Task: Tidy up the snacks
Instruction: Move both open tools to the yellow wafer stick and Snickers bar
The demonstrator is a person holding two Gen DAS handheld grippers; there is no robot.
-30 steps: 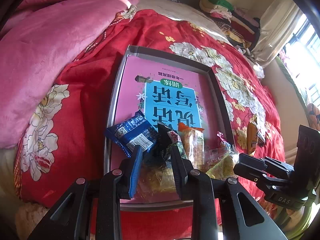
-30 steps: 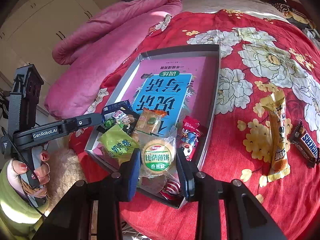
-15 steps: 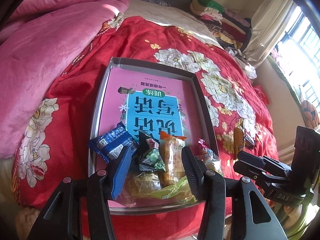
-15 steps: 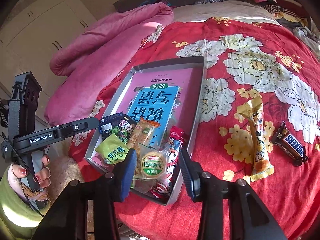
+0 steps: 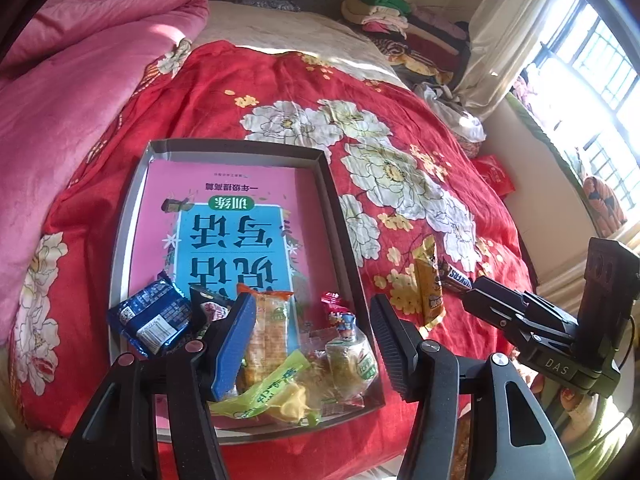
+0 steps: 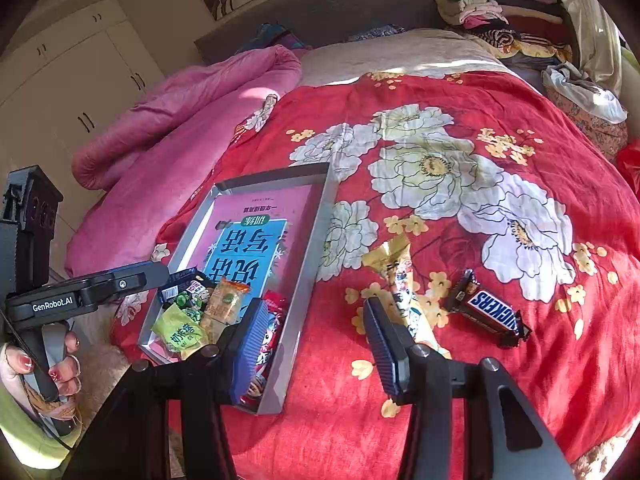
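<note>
A grey tray [image 5: 132, 216] with a pink and blue book lies on the red flowered bedspread. Snacks crowd its near end: a blue packet [image 5: 152, 316], an orange cracker packet [image 5: 268, 328], a red candy [image 5: 340, 314], a round biscuit pack [image 5: 352, 360] and a yellow-green packet [image 5: 272, 396]. My left gripper [image 5: 314, 344] hovers above them, jaws opening, touching nothing. My right gripper [image 6: 316, 340] hangs over the tray's right rim [image 6: 316, 240], jaws opening, empty. A long yellow packet [image 6: 404, 292] and a Snickers bar [image 6: 488, 312] lie on the bedspread right of the tray.
A pink quilt [image 5: 72, 80] is bunched along the left of the bed. Folded clothes [image 6: 492, 12] are stacked at the far right by the headboard. A hand with red nails [image 6: 48, 364] holds the left gripper's handle. White cupboards [image 6: 60, 80] stand at left.
Both grippers have pulled back and up from the tray while their jaws widened. The packets that sat between the fingers now lie loose in the tray.
</note>
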